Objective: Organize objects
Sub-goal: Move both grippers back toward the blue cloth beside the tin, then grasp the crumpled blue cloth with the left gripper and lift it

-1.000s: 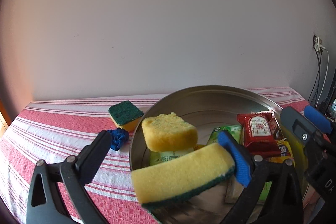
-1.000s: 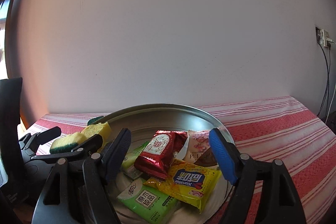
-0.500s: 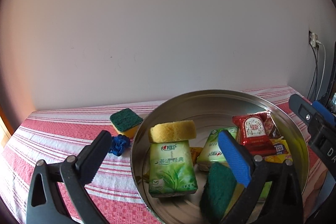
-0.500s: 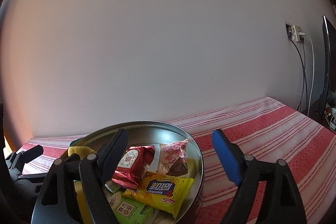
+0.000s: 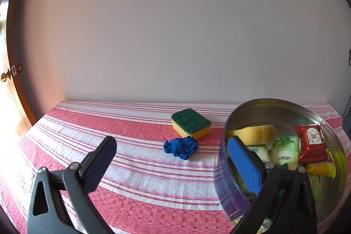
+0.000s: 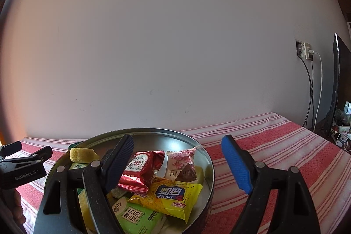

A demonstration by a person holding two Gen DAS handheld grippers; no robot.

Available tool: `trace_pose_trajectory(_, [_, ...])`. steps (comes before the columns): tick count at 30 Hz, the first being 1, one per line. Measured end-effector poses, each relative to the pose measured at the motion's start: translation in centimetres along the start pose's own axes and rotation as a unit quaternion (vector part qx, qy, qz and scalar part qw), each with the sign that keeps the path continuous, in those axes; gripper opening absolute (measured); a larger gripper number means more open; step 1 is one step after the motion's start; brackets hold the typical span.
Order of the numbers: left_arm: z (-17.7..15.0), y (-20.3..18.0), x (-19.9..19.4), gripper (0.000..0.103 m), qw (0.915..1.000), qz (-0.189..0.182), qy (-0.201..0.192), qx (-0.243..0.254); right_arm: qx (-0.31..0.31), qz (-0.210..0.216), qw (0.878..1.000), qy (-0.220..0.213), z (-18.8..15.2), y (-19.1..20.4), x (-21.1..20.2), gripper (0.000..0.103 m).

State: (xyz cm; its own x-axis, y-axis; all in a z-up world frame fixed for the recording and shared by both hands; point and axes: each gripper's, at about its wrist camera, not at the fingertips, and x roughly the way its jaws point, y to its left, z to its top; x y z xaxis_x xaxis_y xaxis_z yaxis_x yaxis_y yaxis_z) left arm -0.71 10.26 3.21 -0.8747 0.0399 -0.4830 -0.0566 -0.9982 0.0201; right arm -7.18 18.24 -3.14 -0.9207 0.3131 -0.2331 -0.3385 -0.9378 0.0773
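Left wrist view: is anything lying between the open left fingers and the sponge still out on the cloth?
Partly. The blue scrunchie lies directly in front of the green-topped sponge, on the near side facing the left gripper. Otherwise only bare striped tablecloth lies between them. The metal tin stands off to the right.

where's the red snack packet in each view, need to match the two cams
Left wrist: red snack packet at far right, inside the metal tin, leaning near its right wall.
Right wrist: red snack packet low and left of centre, in the tin's middle, just right of the gripper's dark finger.
Shared landmark: the yellow sponge in the tin.
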Motion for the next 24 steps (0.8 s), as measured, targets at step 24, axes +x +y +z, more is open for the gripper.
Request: trace_pose_trajectory(24, [-0.2, 1.5, 8.2, 0.102, 0.9924, 0.017, 0.102, 0.066, 0.031, 0.031, 0.998, 0.041, 0.7, 11.3, 1.6, 0.084])
